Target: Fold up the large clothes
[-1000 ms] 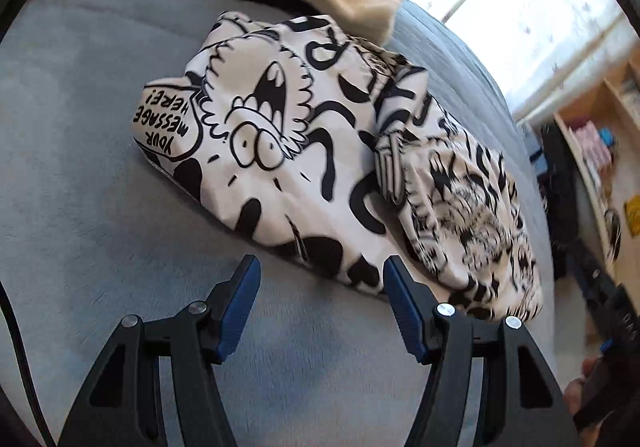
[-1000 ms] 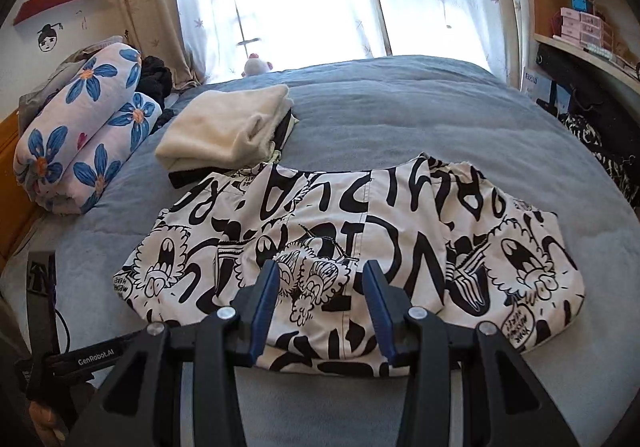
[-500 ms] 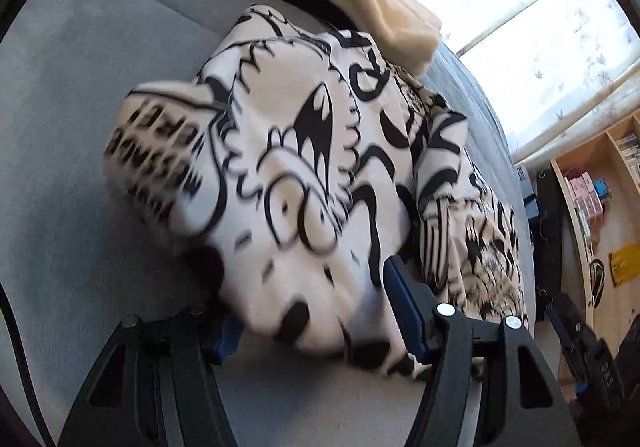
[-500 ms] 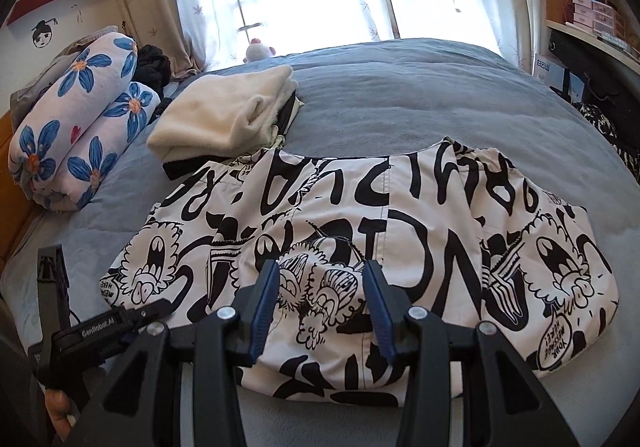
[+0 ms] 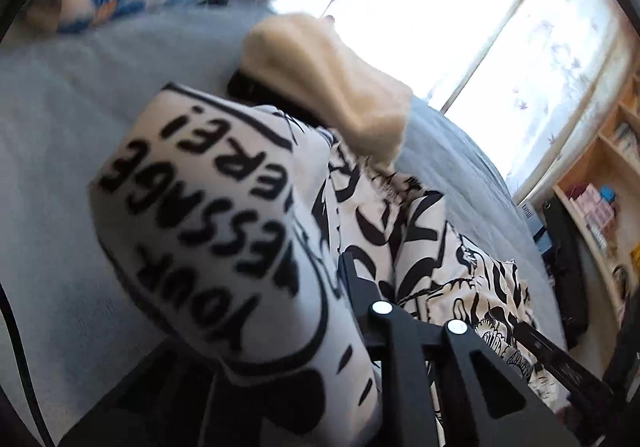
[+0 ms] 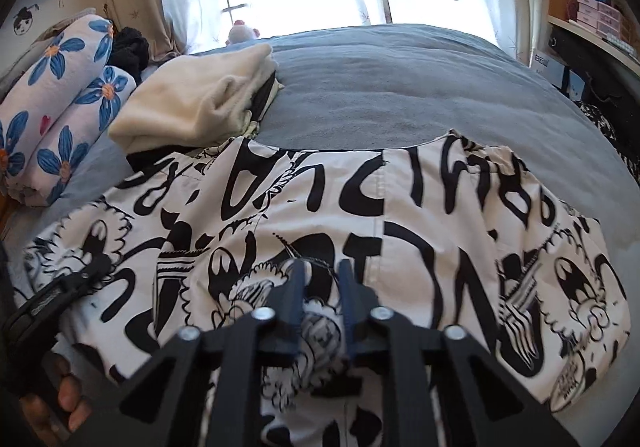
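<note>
On the grey fleecy bed [image 6: 400, 87], a limp black-and-white cartoon-print garment [image 6: 360, 215] lies spread beside a folded cream fleece pile [image 6: 200, 103], its bunched corner clenched by the left gripper [image 5: 336, 287] and its near edge pinched by the right gripper [image 6: 322, 287].

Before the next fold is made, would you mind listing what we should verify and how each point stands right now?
1. Left gripper pinching the printed garment: ok, cloth bunches over its jaws.
2. Right gripper holding the near hem: ok, fingers nearly closed on a pinch of fabric.
3. Garment lying flat between the grips: not ok, the left end is bunched.
4. Grey bed surface beyond the garment open for folding: ok.
5. Cream folded pile apart from the garment: not ok, their edges meet.
</note>
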{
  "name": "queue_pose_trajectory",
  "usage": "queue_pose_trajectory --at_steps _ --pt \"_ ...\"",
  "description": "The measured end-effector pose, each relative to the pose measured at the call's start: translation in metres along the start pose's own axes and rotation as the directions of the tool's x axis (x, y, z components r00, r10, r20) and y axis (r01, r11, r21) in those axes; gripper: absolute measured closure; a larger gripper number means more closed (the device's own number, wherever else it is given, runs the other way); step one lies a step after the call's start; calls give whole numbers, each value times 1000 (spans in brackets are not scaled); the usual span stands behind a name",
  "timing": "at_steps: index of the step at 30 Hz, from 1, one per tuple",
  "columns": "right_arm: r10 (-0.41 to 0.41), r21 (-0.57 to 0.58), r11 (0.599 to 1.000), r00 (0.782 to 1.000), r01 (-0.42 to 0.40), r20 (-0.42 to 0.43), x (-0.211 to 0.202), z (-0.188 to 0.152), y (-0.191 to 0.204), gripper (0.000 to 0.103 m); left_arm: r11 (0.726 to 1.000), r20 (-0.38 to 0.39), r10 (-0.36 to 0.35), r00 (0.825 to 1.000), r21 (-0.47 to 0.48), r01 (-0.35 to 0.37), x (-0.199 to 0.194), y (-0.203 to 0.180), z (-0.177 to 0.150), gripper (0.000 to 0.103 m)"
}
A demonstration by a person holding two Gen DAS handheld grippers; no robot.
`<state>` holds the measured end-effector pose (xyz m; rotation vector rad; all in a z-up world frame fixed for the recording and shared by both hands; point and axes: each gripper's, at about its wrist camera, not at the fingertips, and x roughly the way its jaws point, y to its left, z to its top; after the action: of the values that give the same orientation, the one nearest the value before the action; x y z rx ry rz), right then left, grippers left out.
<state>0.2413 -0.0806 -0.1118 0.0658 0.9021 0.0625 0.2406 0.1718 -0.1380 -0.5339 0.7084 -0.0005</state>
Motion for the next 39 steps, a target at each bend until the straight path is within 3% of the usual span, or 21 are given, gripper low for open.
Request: queue_pose_trajectory --at_steps 5,9,15,18,20,24,28,31,33,34,37,39 --pt "-11 -65 998 998 7 -65 34 -12 10 92 990 104 -13 994 139 -2 -24 -44 2 94" --pt "9 -83 996 996 -16 -88 41 -26 6 92 962 147 -69 987 273 26 -45 -87 -2 95" --pt "171 35 985 977 -168 -125 30 -33 -21 92 872 172 -152 973 487 50 -63 -168 -21 95" --pt "329 200 932 937 -302 -120 5 -40 -55 92 819 165 -191 968 570 64 -62 -211 -35 95" --pt "353 275 906 933 -322 -72 -22 -48 -84 92 795 152 -214 965 601 82 -60 -233 -43 95" --pt "159 337 930 987 -150 -2 -73 -69 -146 92 736 101 -243 965 667 116 -45 -281 -67 95" --pt "-18 468 884 1000 5 22 -106 -95 -218 92 677 -34 -273 961 704 217 -16 -330 -110 95" --pt "-81 548 834 997 62 11 -118 -114 -259 92 593 -147 -251 957 758 272 13 -361 -156 94" --pt "-102 579 810 995 93 -18 -119 -125 -276 92 554 -203 -190 961 786 275 35 -371 -181 92" --pt "-102 587 804 995 95 -21 -122 -130 -282 92 520 -230 -132 964 812 265 52 -374 -200 92" --pt "-99 601 792 994 105 -44 -120 -140 -292 92 448 -236 -40 971 864 229 71 -373 -228 88" --pt "-89 601 793 995 99 -47 -121 -144 -296 92 419 -220 -37 975 882 216 69 -373 -233 79"
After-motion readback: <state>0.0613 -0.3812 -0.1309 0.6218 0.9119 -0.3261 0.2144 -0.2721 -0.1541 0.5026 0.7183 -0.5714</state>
